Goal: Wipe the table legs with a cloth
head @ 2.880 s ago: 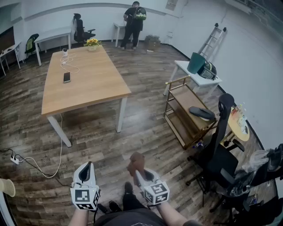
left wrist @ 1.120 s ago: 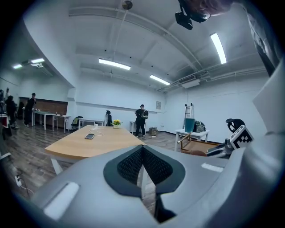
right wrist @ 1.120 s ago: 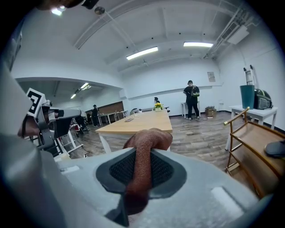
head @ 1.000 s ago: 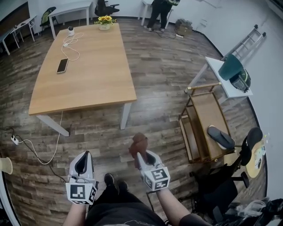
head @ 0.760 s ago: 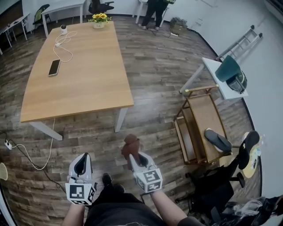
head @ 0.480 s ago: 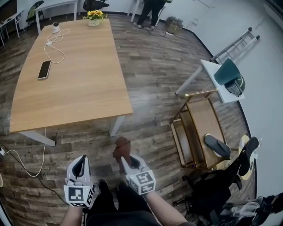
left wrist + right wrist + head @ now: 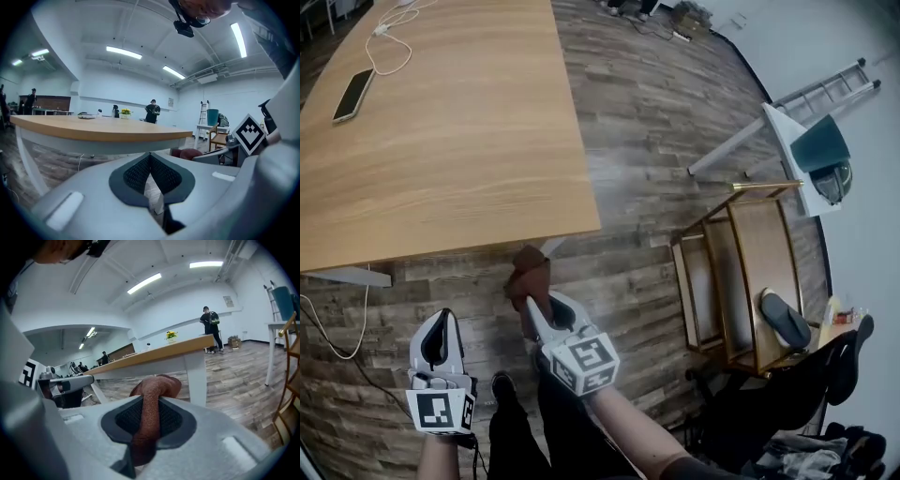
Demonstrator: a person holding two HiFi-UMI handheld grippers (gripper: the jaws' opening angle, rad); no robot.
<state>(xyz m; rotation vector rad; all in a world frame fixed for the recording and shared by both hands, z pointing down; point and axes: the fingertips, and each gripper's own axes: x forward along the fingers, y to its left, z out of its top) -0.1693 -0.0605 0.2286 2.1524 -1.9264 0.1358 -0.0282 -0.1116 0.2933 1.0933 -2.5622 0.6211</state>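
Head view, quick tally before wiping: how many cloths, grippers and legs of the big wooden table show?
Cloths: 1, brown cloth
Grippers: 2, left gripper, right gripper
Table legs: 2, near leg, far-left leg
Total: 5

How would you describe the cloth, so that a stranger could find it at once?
Start at the large wooden table. Just in front of its near corner, the right gripper is shut on the cloth: a bunched, reddish-brown rag sticking out past the gripper. The left gripper beside it holds nothing.
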